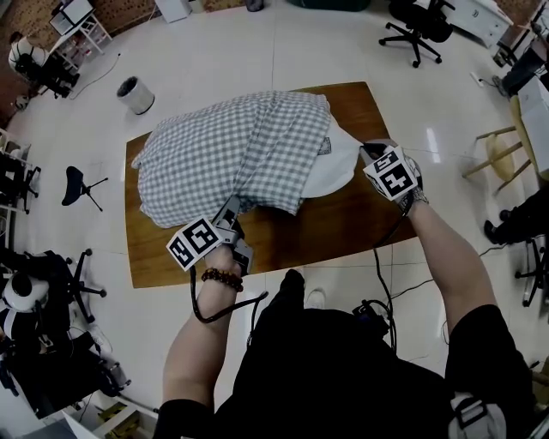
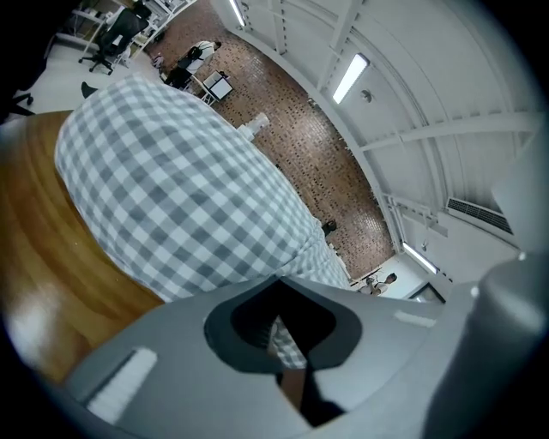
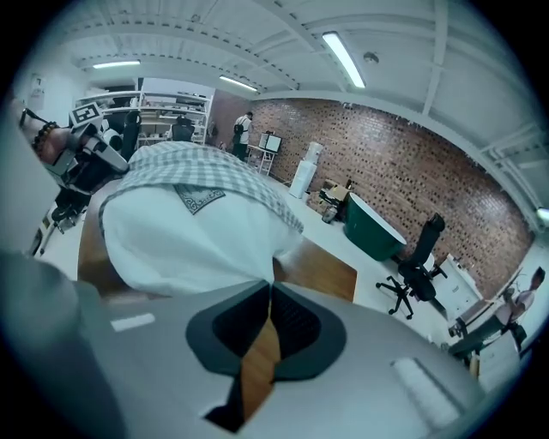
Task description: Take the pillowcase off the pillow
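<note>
Left gripper (image 2: 277,287): jaws pressed tight on a fold of the pillowcase (image 1: 232,154); a strip of checked cloth shows in the slit between them.
Right gripper (image 3: 268,290): jaws closed to a thin slit, the tips pinching a corner of the pillow (image 1: 339,167), whose cloth draws to a point there.
Pillowcase: soft grey-and-white checked cloth, creased into long folds that run toward the left gripper. It covers the left and middle of the pillow.
Pillow: plain white, smooth, plump and rounded. Its right end sticks out of the open mouth of the pillowcase (a small grey patterned flap lies on it at the hem).
Place: pillow and pillowcase lie across the middle of the table (image 1: 343,227), between the two grippers.
Table: rectangular brown wood, glossy, with the grain showing.
Bracelet (image 1: 221,277): dark round beads on the wrist behind the left gripper.
Floor (image 1: 257,51): pale, shiny tiles.
Bin (image 1: 135,94): round and white with a dark rim, on the floor near the table's far left corner; what is in it cannot be made out.
Stool (image 1: 79,184): small and black, on thin legs, left of the table.
Office chair (image 1: 418,26): black, on a wheeled star base, well apart from the table.
</note>
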{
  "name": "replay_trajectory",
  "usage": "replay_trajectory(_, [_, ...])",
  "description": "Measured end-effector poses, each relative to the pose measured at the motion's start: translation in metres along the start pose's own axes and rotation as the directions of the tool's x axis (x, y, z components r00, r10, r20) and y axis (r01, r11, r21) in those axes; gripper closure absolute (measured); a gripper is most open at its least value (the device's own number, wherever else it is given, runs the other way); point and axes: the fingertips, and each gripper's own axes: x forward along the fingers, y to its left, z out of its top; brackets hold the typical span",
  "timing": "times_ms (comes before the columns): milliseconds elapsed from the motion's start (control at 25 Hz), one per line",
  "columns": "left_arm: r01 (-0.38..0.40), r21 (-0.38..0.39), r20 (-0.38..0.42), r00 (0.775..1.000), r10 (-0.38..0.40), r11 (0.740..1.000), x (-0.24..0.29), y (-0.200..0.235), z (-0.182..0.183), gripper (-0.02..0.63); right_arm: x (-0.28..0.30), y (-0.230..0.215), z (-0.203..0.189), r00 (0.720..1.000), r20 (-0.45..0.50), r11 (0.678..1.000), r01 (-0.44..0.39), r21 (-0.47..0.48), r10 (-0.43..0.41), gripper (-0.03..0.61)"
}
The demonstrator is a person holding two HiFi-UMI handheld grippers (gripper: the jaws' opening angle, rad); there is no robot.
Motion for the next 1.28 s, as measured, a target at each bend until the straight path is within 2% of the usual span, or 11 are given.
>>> replay_trajectory(280, [-0.019, 0.020, 0.017, 1.000, 0.018, 1.000, -0.016, 0.015, 0.010, 0.611, -0.011, -0.008, -0.022, 1.000, -0.016, 0.999, 0.023, 0.025, -0.023, 0.568])
replay_trajectory(520, [-0.034, 0.061, -0.013, 0.999, 0.035, 0.998, -0.023, 0.020, -0.003, 0.611, -0.018, -0.005, -0.050, 0.999, -0.041, 0.999, 0.036, 0.028, -0.035, 0.568])
replay_trajectory(640, [-0.037, 0.053, -0.043, 0.998, 0.039, 0.998, -0.023, 0.020, -0.014, 0.609, -0.020, 0.003, -0.054, 0.999, -0.044, 0.999, 0.028, 0.020, -0.027, 0.567])
replay_trajectory(760, [-0.036, 0.077, -0.081, 0.996, 0.042, 0.996, -0.023, 0.012, -0.026, 0.607, -0.024, 0.013, -0.052, 0.999, -0.036, 1.000, 0.023, -0.020, -0.024, 0.561])
replay_trajectory(840, [-0.035, 0.105, -0.101, 0.994, 0.046, 0.994, -0.024, 0.003, -0.034, 0.593, -0.029, 0.017, -0.054, 0.998, -0.044, 0.997, 0.036, -0.061, -0.039, 0.551])
replay_trajectory(920, [-0.027, 0.126, -0.115, 0.992, 0.042, 0.992, -0.029, -0.006, -0.040, 0.530, -0.037, 0.020, -0.056, 0.997, -0.043, 0.993, 0.057, -0.100, -0.061, 0.551])
replay_trajectory(1000, [-0.019, 0.141, -0.122, 0.992, 0.037, 0.990, -0.035, -0.012, -0.045, 0.495, -0.045, 0.024, -0.058, 0.998, -0.031, 0.993, 0.057, -0.108, -0.061, 0.530])
replay_trajectory(1280, [0.002, 0.211, -0.125, 0.992, 0.025, 0.978, -0.055, -0.041, -0.058, 0.458, -0.079, 0.040, -0.049, 0.998, 0.030, 0.991, 0.055, -0.121, -0.052, 0.492])
